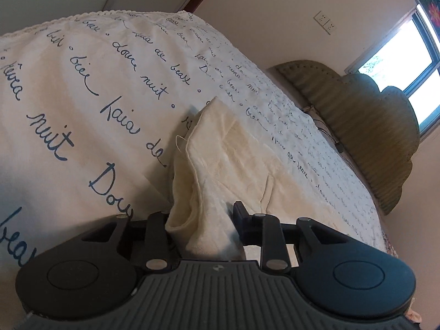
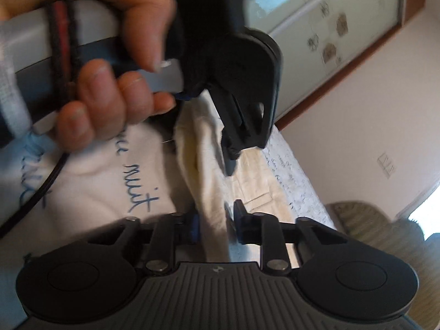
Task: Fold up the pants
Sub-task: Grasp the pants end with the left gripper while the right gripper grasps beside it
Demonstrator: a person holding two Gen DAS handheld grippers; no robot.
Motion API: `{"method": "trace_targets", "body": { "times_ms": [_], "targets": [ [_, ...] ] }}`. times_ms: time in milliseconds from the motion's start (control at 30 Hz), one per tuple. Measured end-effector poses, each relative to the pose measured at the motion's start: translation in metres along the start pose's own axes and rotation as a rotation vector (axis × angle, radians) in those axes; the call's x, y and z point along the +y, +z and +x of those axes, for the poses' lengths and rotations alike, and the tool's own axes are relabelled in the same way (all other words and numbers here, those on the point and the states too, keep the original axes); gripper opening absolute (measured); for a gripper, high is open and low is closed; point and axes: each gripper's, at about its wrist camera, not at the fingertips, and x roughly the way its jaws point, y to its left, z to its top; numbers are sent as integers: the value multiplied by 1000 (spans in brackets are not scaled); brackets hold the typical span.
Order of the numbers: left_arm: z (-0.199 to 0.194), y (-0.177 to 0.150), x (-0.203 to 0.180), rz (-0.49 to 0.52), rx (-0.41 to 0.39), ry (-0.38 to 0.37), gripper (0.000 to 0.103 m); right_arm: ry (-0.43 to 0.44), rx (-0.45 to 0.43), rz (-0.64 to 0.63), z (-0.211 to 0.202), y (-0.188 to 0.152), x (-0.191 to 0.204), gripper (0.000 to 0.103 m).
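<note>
We clamp both grippers, left gripper (image 1: 202, 220) and right gripper (image 2: 213, 221), jaws closed on the cream pants (image 1: 220, 151), lifting one edge off the bed (image 1: 82, 110) for folding.

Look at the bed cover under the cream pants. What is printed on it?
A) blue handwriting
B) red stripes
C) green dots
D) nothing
A: the white bed cover carries rows of blue cursive words, running beside and past the cream pants that both tools pinch.
</note>
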Motion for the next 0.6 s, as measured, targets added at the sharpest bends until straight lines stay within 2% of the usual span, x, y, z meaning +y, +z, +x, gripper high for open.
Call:
{"method": "trace_targets", "body": {
  "times_ms": [100,333,500,600],
  "targets": [
    [-6,-1,-8,57,-25,21,25,4,-9,9,-1,0,-1,17],
    [-25,-2,-51,252,-116,47,20,68,-41,229,-12,-4,-39,16],
    [-34,-5,-74,305,-155,34,17,87,-61,290,-23,-7,-51,16],
    [-36,-5,-78,286,-143,33,16,93,-51,267,-22,-6,-51,28]
  ]
}}
